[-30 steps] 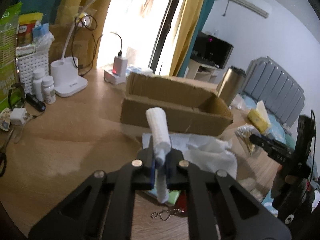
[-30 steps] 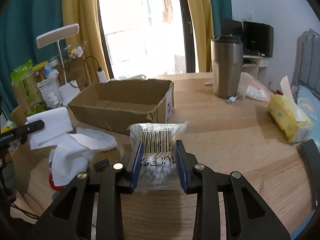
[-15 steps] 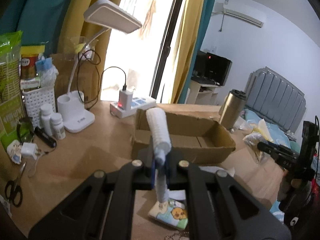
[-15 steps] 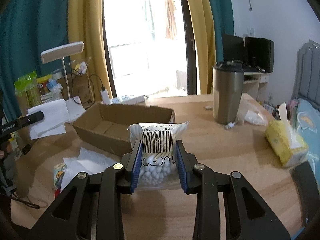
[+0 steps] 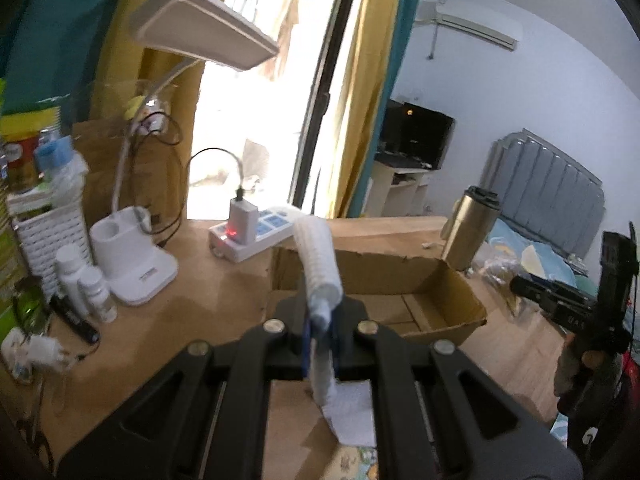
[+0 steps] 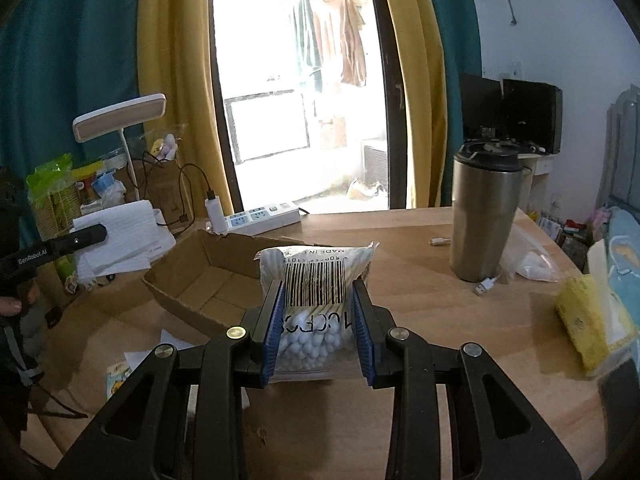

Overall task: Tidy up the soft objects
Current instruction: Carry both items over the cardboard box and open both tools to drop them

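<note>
My left gripper (image 5: pixel 320 316) is shut on a folded white cloth (image 5: pixel 318 264) and holds it in the air above the near wall of the open cardboard box (image 5: pixel 436 324). The same cloth (image 6: pixel 120 240) shows in the right wrist view, left of the box (image 6: pixel 188 288). My right gripper (image 6: pixel 318 320) is shut on a clear bag of cotton swabs (image 6: pixel 316 276) with a barcode, held above the table just right of the box. The box looks empty inside.
A white desk lamp (image 5: pixel 132 272), a power strip (image 5: pixel 256 236), pill bottles (image 5: pixel 88 288) and a white basket (image 5: pixel 48 236) stand left of the box. A steel tumbler (image 6: pixel 486 216) and a yellow tissue pack (image 6: pixel 588 320) are to the right. Loose papers (image 6: pixel 168 348) lie before the box.
Both grippers have risen with their loads. The left gripper has lifted the cloth off the white pile and carried it up over the box.
</note>
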Action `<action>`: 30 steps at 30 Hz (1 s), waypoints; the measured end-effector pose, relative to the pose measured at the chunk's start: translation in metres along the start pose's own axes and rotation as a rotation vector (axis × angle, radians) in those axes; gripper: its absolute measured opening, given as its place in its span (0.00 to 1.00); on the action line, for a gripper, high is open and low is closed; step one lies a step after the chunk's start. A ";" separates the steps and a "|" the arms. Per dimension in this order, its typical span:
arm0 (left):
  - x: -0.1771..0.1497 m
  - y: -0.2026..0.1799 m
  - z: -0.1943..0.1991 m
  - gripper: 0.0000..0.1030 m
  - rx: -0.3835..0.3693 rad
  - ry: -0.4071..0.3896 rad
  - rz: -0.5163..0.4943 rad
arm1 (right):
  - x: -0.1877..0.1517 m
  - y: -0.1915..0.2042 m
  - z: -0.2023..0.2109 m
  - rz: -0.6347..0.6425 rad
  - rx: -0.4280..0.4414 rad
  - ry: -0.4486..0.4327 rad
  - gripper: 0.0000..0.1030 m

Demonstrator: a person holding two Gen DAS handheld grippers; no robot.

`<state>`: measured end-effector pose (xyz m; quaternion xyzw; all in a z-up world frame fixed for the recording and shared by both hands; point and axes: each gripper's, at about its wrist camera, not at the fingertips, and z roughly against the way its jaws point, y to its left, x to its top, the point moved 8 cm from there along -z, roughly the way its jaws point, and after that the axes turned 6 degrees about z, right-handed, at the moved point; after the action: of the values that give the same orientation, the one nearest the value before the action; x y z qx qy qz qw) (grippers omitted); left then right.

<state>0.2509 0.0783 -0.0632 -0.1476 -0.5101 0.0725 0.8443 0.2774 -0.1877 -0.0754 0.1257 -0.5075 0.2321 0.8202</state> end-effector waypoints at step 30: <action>-0.044 0.002 -0.092 0.13 -0.043 0.298 0.065 | -0.010 0.003 -0.085 -0.007 0.037 0.113 0.34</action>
<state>0.3117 0.0515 -0.1413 -0.1911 -0.3753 0.0661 0.9046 0.3380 -0.1495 -0.1227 0.1293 -0.4556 0.2450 0.8459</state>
